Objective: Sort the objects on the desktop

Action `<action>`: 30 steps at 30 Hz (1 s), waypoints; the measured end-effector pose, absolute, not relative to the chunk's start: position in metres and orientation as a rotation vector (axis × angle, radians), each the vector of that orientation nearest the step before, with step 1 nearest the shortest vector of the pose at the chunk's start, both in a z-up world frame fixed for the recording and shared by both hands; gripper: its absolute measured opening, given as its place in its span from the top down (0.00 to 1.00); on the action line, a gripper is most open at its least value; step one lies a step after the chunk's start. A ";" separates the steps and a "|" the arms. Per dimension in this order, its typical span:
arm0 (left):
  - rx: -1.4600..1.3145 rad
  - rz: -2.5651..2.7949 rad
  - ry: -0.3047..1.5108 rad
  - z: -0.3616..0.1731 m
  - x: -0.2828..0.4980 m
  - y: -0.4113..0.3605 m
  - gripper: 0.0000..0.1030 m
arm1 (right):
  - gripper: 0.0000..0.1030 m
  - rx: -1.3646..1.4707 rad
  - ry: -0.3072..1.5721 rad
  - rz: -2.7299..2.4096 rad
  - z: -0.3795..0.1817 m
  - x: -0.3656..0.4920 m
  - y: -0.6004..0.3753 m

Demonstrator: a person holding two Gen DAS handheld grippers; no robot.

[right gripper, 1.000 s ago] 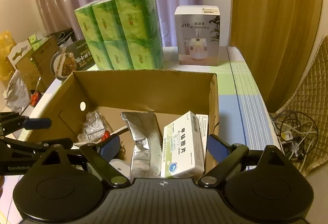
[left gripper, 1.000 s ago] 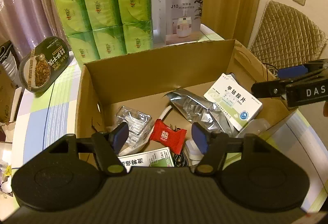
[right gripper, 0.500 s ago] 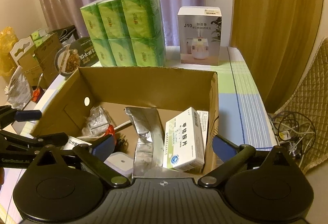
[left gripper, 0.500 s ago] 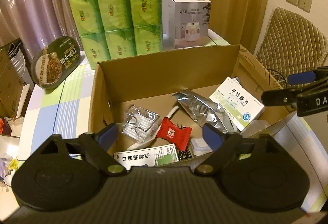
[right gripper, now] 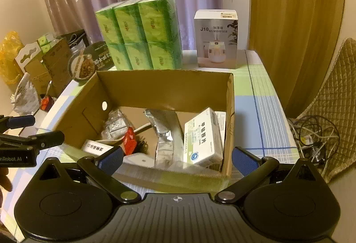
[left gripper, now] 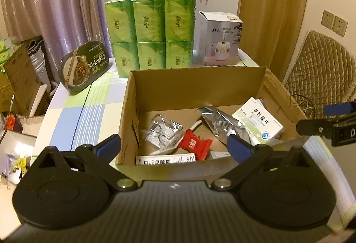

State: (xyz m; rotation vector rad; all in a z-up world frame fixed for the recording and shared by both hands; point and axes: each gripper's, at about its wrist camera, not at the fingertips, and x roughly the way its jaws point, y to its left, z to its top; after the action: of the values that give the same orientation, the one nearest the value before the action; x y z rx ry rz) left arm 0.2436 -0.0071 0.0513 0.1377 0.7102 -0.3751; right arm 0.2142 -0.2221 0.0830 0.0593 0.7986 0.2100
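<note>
Cardboard box (left gripper: 195,85) sits open-topped on the checked tablecloth (left gripper: 73,114) and holds the sorted small items: a white medicine carton (left gripper: 258,120) leaning against its right wall, a crumpled silver foil pouch (left gripper: 222,123) beside that, a red wrapped candy (left gripper: 194,144) near the middle, a clear plastic packet (left gripper: 164,129) to the left of the candy, and a flat white spray carton (left gripper: 164,159) lying against the near wall. The left gripper (left gripper: 173,146) hangs above the box's near edge with its blue pads spread wide; its jaws have just been opening and nothing sits between them. The right gripper (right gripper: 176,159) hovers at the box's near right corner, its jaws likewise as wide as they go after just opening, with nothing pressed by either pad; the medicine carton lies in the box below them. Each gripper shows at the edge of the other's view, the right one at the right in the left wrist view. Behind the box stand a block of green tissue packs (left gripper: 151,34) and, to its right, a white humidifier box (left gripper: 220,38). A dark oval noodle bowl (left gripper: 84,67) leans tilted near the table's far left edge.
</note>
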 end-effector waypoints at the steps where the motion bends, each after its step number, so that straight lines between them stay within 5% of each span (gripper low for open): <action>1: 0.133 -0.370 0.711 0.054 0.240 -0.006 0.03 | 0.02 0.059 0.797 0.212 0.085 0.211 -0.221; 30: -0.009 -0.236 0.678 0.093 0.129 0.034 0.02 | 0.02 0.020 0.700 0.193 0.132 0.091 -0.204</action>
State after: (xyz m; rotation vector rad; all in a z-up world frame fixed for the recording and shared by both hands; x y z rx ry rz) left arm 0.1290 0.0340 0.0928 -0.0093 0.6785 -0.2364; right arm 0.0909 -0.2044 0.1323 0.0200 0.7000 0.1927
